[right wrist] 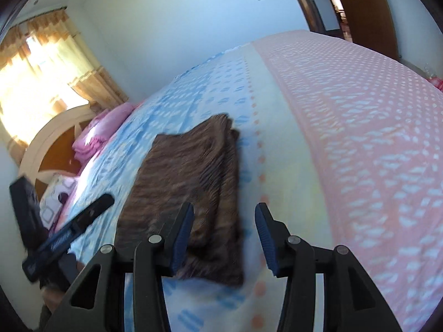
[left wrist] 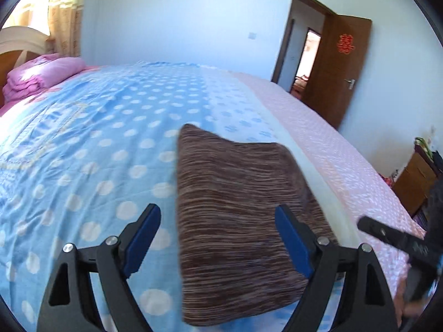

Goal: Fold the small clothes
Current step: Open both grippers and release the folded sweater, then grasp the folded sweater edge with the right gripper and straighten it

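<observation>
Folded brown cloth [left wrist: 238, 215] lies flat on the bed [left wrist: 91, 149]. Left hand-held gripper [left wrist: 218, 235] released, jaws wide above it; right hand-held gripper [right wrist: 224, 238] released, at 3 o'clock.

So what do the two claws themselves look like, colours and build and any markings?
Both match. The left claw and right claw each have two black plastic fingers with triangular cut-outs, silver round pivot bolts at the joints and ribbed blue pads on the inner faces. In the right wrist view, the other claw's black finger shows small pale lettering, too blurred to read. No cables or sleeves show.
</observation>
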A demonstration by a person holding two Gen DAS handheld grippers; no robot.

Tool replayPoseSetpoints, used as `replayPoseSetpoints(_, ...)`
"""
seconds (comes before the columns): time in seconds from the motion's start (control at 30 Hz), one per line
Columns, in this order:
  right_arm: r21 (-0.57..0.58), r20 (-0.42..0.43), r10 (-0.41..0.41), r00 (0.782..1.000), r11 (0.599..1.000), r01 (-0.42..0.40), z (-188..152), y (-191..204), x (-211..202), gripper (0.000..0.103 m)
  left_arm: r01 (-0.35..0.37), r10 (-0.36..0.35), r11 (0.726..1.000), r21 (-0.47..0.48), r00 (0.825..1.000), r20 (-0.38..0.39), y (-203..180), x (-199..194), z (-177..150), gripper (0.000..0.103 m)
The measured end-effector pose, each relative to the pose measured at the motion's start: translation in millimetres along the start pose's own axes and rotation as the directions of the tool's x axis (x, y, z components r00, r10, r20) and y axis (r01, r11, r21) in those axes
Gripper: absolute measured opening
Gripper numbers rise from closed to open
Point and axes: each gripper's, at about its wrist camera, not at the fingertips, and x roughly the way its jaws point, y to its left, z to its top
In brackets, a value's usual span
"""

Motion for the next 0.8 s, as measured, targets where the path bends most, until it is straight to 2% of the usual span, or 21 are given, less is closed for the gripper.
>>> replayPoseSetpoints(0.13,-0.157,-0.02,-0.087,0.996,0.984,0.083,-21.5,34.6,11.2,0.047,-0.06,0.06,0.998,0.009,0.998,-0.014,9.2,7.7,-9.1,0.087)
replayPoseSetpoints(0.17,-0.193,-0.026,-0.114,0.993,0.975,0.107,-26.9,41.3,16.4,0.041,-0.077,0.077,0.997,0.013,0.997,-0.026,8.5,10.2,-9.6,0.087)
replayPoseSetpoints(0.2,-0.219,-0.046,-0.138,0.989,0.968,0.125,-29.9,43.9,23.7,0.02,-0.092,0.093,0.996,0.016,0.995,-0.04,8.6,12.1,-11.4,0.087)
replayPoseSetpoints(0.23,-0.239,-0.073,-0.168,0.983,0.96,0.146,-35.0,43.4,30.6,0.01,-0.106,0.107,0.994,0.017,0.993,-0.059,9.0,18.0,-14.1,0.087)
replayPoseSetpoints(0.27,-0.244,-0.086,-0.186,0.979,0.956,0.161,-37.7,41.6,36.0,0.007,-0.114,0.115,0.993,0.015,0.991,-0.073,9.9,20.1,-16.7,0.087)
replayPoseSetpoints(0.4,-0.189,-0.081,-0.191,0.978,0.967,0.173,-39.9,26.0,31.6,0.004,-0.14,0.141,0.99,0.021,0.982,-0.122,8.6,27.5,-25.5,0.088)
replayPoseSetpoints(0.47,-0.156,-0.087,-0.169,0.982,0.976,0.155,-44.2,18.7,25.7,0.004,-0.15,0.152,0.988,0.025,0.981,-0.119,8.7,26.7,-26.4,0.093)
replayPoseSetpoints(0.57,-0.101,-0.087,-0.127,0.988,0.988,0.118,-48.9,11.2,20.1,0.003,-0.163,0.167,0.986,0.045,0.979,-0.119,6.5,25.8,-26.7,0.094)
replayPoseSetpoints(0.73,-0.095,-0.115,-0.099,0.988,0.992,0.088,-39.1,14.8,15.4,0.003,-0.176,0.184,0.981,0.077,0.976,-0.114,3.4,24.1,-26.3,0.094)
replayPoseSetpoints(0.8,-0.095,-0.08,-0.091,0.993,0.992,0.083,-28.4,15.4,4.9,0.006,-0.176,0.186,0.98,0.09,0.975,-0.119,3.7,23.0,-22.2,0.094)
